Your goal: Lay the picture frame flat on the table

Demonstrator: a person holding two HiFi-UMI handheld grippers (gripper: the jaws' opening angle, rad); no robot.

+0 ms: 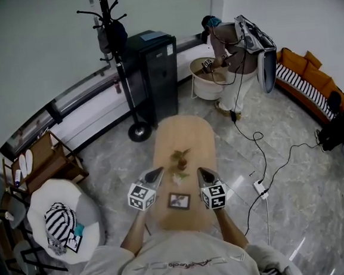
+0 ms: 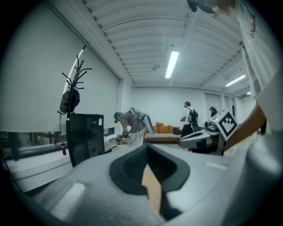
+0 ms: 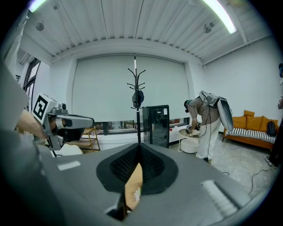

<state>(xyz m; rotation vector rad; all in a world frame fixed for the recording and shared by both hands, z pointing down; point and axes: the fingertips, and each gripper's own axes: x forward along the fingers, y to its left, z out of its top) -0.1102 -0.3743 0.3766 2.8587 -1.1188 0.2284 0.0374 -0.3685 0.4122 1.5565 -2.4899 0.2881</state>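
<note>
Picture frame (image 1: 179, 201) sits lower centre on the surface (image 1: 183, 133), midway between left gripper (image 1: 158, 171) and right gripper (image 1: 202, 171), both with fingers (image 2: 132, 167) closed and empty.

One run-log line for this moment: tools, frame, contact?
left tool: shut, empty | right tool: shut, empty | picture frame: on wooden table between tools, looks flat | contact: none

The picture frame (image 1: 179, 200) is small and almost square, with a dark brown border round a pale picture whose detail is too small to make out. It appears to lie flat and face up, turned slightly askew, on the table (image 1: 189, 132), a long light-wood top with rounded ends. The frame sits near the table's near end, about midway across its width
</note>
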